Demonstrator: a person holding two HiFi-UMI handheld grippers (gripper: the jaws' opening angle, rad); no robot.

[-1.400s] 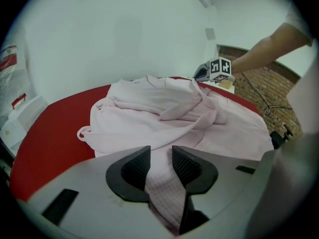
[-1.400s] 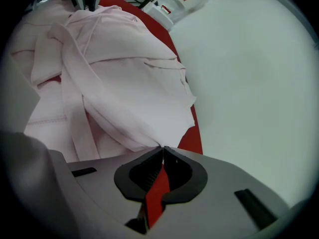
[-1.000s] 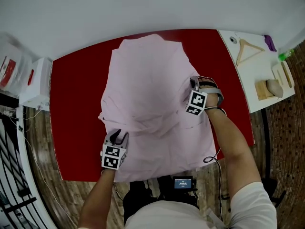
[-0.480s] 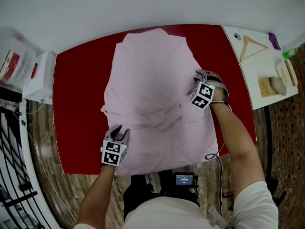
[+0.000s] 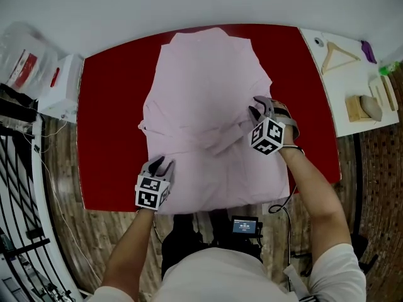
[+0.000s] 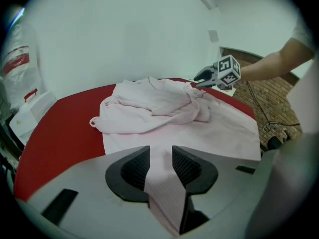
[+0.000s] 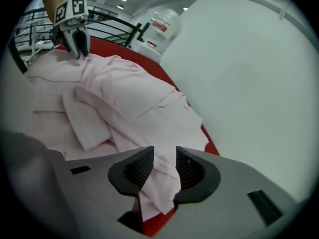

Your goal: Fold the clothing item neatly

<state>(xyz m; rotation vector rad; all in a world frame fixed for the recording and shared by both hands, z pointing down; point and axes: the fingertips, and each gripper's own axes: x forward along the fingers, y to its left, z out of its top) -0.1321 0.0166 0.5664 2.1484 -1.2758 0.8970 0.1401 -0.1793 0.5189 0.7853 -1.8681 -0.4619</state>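
2 grippers, left gripper (image 5: 161, 163) narrowly pinching the near-left hem of the pink shirt (image 5: 201, 74) spread on the red table (image 5: 107, 112), right gripper (image 5: 257, 109) at its right side, jaws just been opening yet narrow on a pinched fold, bunched sleeve ends hard to trace.

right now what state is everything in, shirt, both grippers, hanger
shirt: laid on the red table, partly folded, sleeves bunched across its middle
left gripper: shut on the shirt's near edge
right gripper: jaws have just been opening, bunched shirt edge pinched between them
hanger: lying flat, untouched
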